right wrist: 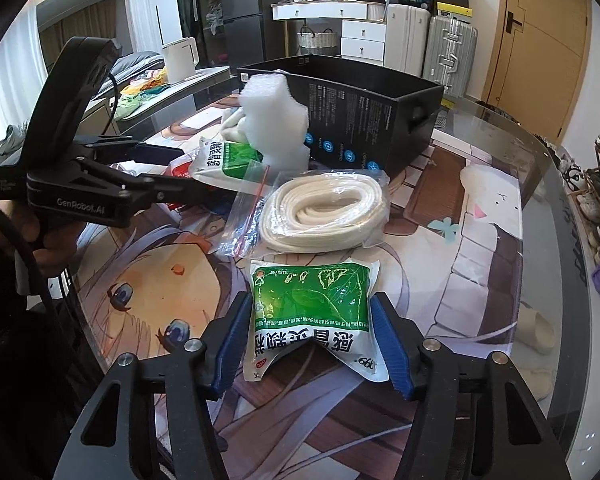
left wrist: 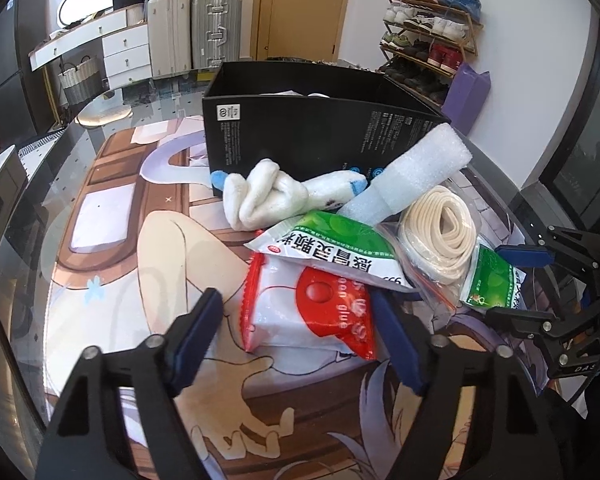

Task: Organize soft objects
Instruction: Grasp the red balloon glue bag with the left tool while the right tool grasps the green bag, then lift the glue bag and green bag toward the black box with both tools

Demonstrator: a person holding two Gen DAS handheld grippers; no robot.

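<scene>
My left gripper [left wrist: 296, 328] is open, its fingers on either side of a red-and-white pouch [left wrist: 312, 312] on the printed mat. A green-and-white pouch [left wrist: 332, 246] lies on top of that pouch. Behind are white socks [left wrist: 268, 196], a white foam roll [left wrist: 416, 172] and a bagged cream strap coil [left wrist: 440, 232]. My right gripper [right wrist: 314, 344] is shut on another green-and-white pouch [right wrist: 312, 312], which buckles between the pads; it also shows in the left wrist view [left wrist: 488, 280]. The open black box [right wrist: 360, 120] stands behind the pile.
The glass table edge [right wrist: 548, 184] curves on the right. The left gripper's body [right wrist: 80, 184] and the hand holding it are at the left of the right wrist view. Suitcases [left wrist: 196, 32], a shoe rack [left wrist: 428, 36] and a kettle [right wrist: 180, 58] stand beyond the table.
</scene>
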